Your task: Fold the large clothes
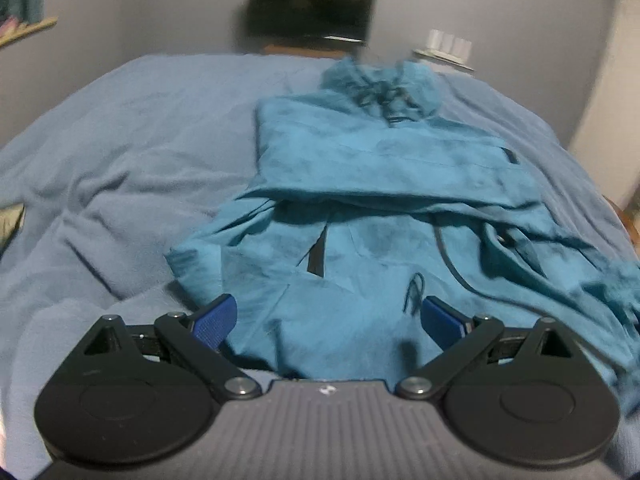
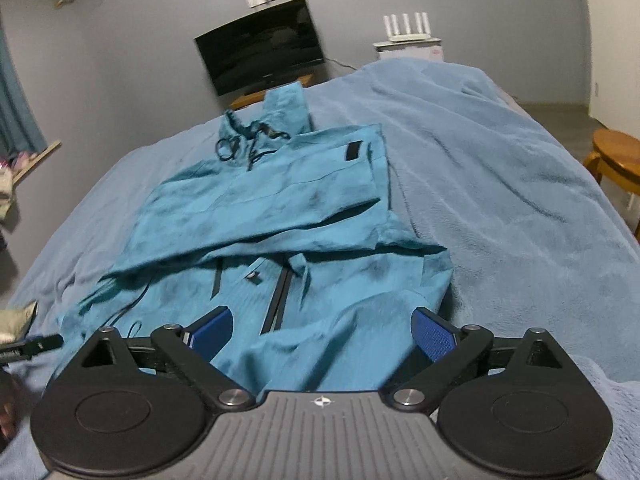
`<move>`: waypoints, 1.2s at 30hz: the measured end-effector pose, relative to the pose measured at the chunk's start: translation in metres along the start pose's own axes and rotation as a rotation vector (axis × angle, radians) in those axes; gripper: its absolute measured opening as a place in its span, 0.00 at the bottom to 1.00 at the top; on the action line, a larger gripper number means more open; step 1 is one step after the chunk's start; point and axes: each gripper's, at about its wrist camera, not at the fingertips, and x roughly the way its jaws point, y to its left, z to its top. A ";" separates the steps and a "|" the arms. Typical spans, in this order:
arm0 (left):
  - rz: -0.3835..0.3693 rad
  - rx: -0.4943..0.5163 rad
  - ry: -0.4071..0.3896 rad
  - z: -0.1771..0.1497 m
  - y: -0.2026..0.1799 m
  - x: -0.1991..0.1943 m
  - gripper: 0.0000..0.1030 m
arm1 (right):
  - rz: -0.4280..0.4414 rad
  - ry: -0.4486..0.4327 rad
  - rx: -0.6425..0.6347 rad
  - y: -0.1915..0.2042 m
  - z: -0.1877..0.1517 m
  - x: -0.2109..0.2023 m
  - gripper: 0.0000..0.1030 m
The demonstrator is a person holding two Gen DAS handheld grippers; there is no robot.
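On the bed [image 1: 120,152], a teal hooded jacket [image 1: 360,168] is spread lengthwise, its hood [image 1: 380,80] toward the far end and its hem nearest both cameras. 1 sleeve [image 2: 256,240] is laid across the chest; the lower part is rumpled, and a dark zipper [image 2: 280,296] is seen running up the front. The cloth is judged to be soft, limp and fairly light, so it would sag and drag on the fleecy blue blanket [image 2: 500,200] if lifted by only 1 point. Hold is best taken at the 2 hem corners, with the loose drawstrings [image 2: 240,144] kept clear of the pinch.

The left gripper [image 1: 326,320] is held wide apart above the hem, with nothing between its blue pads [image 1: 214,322]. The right gripper [image 2: 322,330] is likewise spread wide and empty, over the hem on the other side.

Beyond the bed, a dark television [image 2: 262,50] is mounted on a grey wall, a white router [image 2: 406,26] is set on a small white cabinet, and a wooden stool [image 2: 616,160] is placed beside the bed. The blanket is creased, so smoothing may be needed.
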 end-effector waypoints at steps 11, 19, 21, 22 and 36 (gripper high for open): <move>-0.108 0.062 0.072 0.003 -0.027 0.010 0.96 | 0.089 0.047 0.093 -0.019 -0.008 -0.007 0.93; 0.070 0.195 0.208 0.008 -0.071 0.065 0.91 | 0.067 0.116 -0.011 0.004 -0.004 0.021 0.94; 0.095 0.275 0.223 0.002 -0.074 0.064 0.71 | 0.053 0.156 -0.039 0.010 -0.004 0.031 0.92; 0.096 0.294 0.230 0.000 -0.070 0.060 0.58 | 0.044 0.173 -0.067 0.015 -0.006 0.033 0.88; -0.081 -0.030 0.111 -0.002 0.006 -0.023 0.08 | 0.174 -0.059 0.062 -0.009 -0.017 -0.008 0.21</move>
